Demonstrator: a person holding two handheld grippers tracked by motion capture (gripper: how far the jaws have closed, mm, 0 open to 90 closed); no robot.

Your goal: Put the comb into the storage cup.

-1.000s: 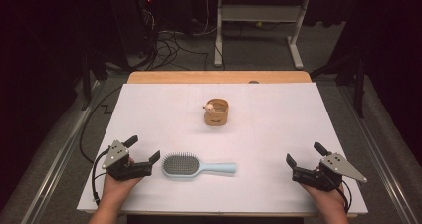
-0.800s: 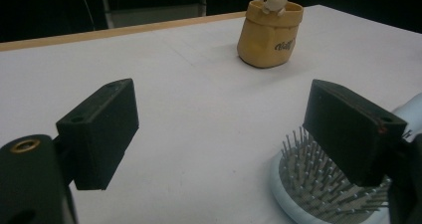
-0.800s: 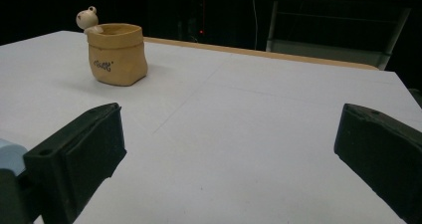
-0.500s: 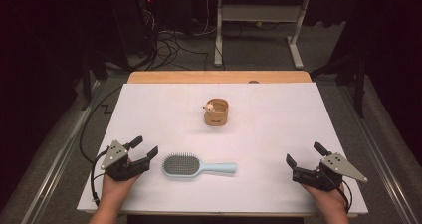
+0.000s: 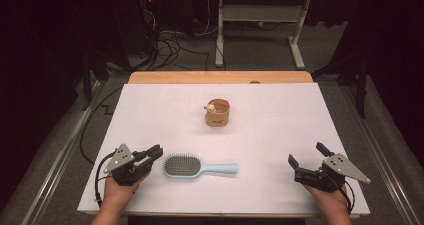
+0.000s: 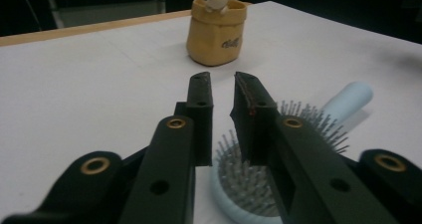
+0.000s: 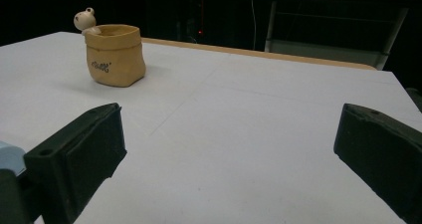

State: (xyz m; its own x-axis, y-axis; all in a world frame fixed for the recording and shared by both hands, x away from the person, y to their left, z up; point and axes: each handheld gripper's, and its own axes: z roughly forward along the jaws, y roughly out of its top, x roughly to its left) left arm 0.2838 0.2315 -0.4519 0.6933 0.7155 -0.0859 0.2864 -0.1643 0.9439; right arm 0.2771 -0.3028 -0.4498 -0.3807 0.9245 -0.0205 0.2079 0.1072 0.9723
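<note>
A light-blue hairbrush (image 5: 200,167) lies bristles up near the table's front edge, its handle pointing right. My left gripper (image 5: 155,151) sits just left of the brush head. Its jaws have just been closing and now stand almost together with nothing between them. In the left gripper view the gripper (image 6: 221,79) hangs over the brush (image 6: 303,122). A small tan sack-shaped pot (image 5: 218,114) with a little bear figure on its rim stands mid-table. My right gripper (image 5: 306,154) rests at the front right, jaws wide open and holding nothing.
A white sheet (image 5: 280,110) covers the table, with a wooden edge (image 5: 220,77) at the back. The floor beyond it is dark, with cables and a white desk frame (image 5: 257,30). The pot (image 7: 114,55) is far ahead of the right gripper (image 7: 231,134).
The left gripper's jaws have gone from wide open to nearly together beside the brush head. The right gripper, brush and pot have not moved.
</note>
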